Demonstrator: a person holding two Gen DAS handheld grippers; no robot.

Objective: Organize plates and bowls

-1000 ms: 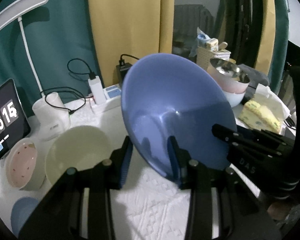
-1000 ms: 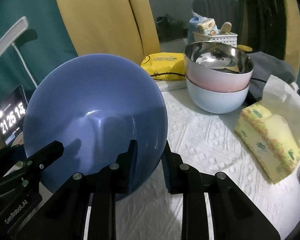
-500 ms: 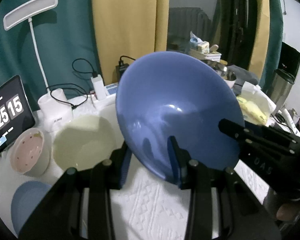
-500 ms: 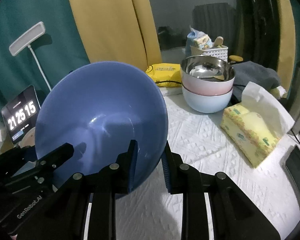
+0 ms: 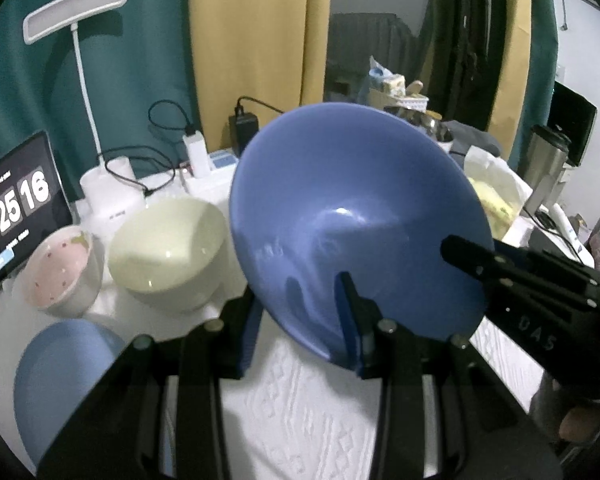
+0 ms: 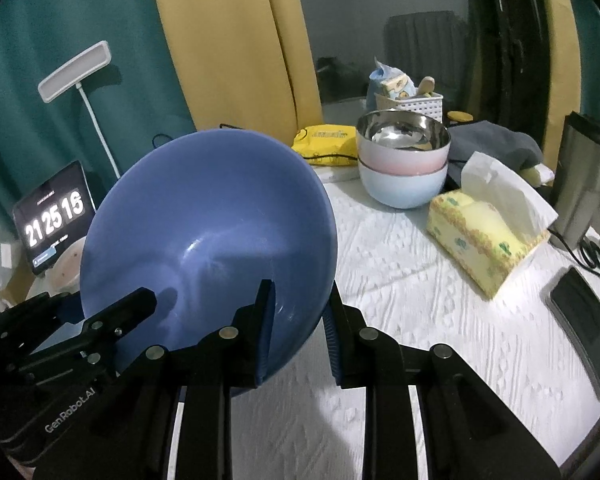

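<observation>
A large blue bowl [image 5: 352, 220] is held tilted above the white tablecloth by both grippers. My left gripper [image 5: 300, 316] is shut on its near rim, and my right gripper [image 6: 298, 320] is shut on the opposite rim; the bowl also shows in the right wrist view [image 6: 208, 232]. A cream bowl [image 5: 168, 244], a pink speckled bowl [image 5: 60, 268] and a blue plate [image 5: 60, 376] sit on the table to the left. A stack of a steel, a pink and a pale blue bowl [image 6: 403, 164] stands at the back right.
A tablet clock [image 5: 16, 208], a white desk lamp [image 5: 76, 12] and chargers with cables [image 5: 196, 152] line the back left. A tissue box [image 6: 484, 236], a steel tumbler [image 6: 584, 184], a phone [image 6: 588, 324] and a yellow packet [image 6: 326, 142] lie to the right.
Both grippers have lifted the blue bowl higher and drawn back from the table; the bowls on the table look smaller and farther off. The grip on the bowl is unchanged.
</observation>
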